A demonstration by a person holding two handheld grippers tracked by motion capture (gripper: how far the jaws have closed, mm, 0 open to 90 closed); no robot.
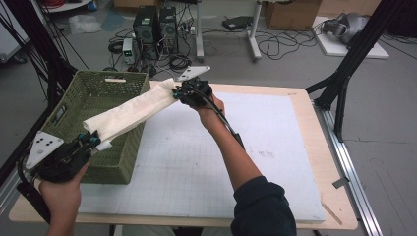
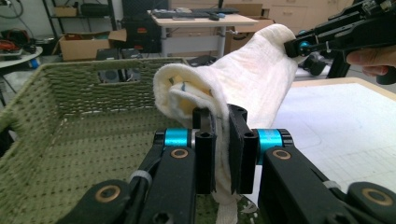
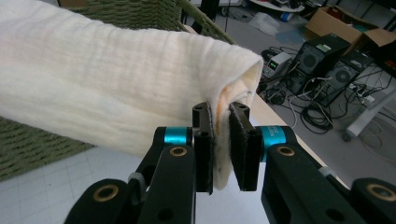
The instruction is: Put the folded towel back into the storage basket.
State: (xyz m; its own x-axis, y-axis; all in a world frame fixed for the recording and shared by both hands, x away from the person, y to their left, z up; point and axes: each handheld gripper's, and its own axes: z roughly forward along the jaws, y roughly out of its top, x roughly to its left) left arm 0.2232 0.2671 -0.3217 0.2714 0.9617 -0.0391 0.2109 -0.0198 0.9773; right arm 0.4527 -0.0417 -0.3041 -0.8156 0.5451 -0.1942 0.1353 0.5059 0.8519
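No legible text, label, brand, number or sign is present in any of the three views. Faint grey marks lie on the white mat (image 1: 275,147) near its right edge in the high view; they are too small and too pale to be read. The blue collar (image 3: 275,133) on the right gripper's jaw mount carries fine print in the right gripper view, which is too blurred to be made out. The cardboard boxes (image 2: 88,46) in the background of the left gripper view bear no readable markings.
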